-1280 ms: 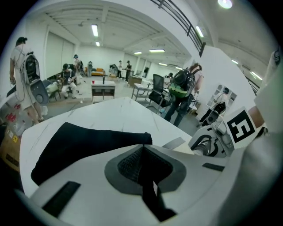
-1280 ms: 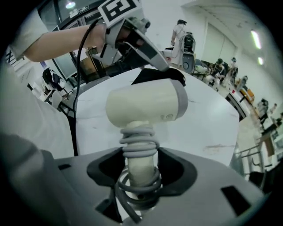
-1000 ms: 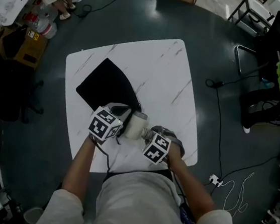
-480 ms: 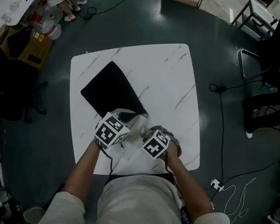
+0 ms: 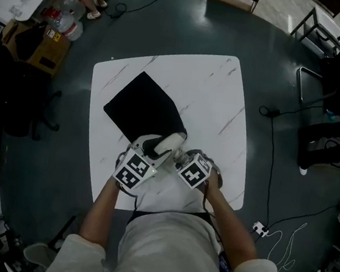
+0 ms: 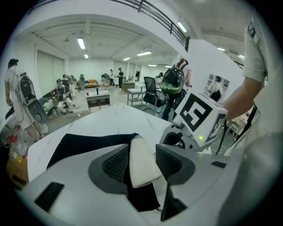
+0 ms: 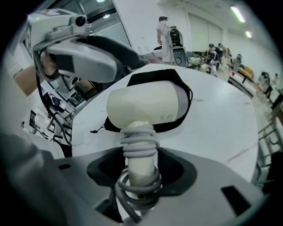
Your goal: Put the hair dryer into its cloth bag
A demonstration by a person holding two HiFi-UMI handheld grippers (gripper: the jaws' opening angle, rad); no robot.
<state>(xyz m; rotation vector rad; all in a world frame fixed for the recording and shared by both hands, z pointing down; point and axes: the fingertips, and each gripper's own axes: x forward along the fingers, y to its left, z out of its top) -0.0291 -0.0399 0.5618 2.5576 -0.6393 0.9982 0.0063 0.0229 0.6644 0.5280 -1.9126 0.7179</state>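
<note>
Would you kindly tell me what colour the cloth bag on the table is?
Black. The bag shows best in the head view.

White marble table [image 5: 214,98], cardboard box [image 5: 40,55], floor cable [image 5: 268,157].

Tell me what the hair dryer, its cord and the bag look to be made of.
The hair dryer looks like hard plastic: cream, smooth, matte with a soft sheen. Its cord seems rubbery: grey, holding tight coils. The bag is cloth: dull black, lying limp and flat.
</note>
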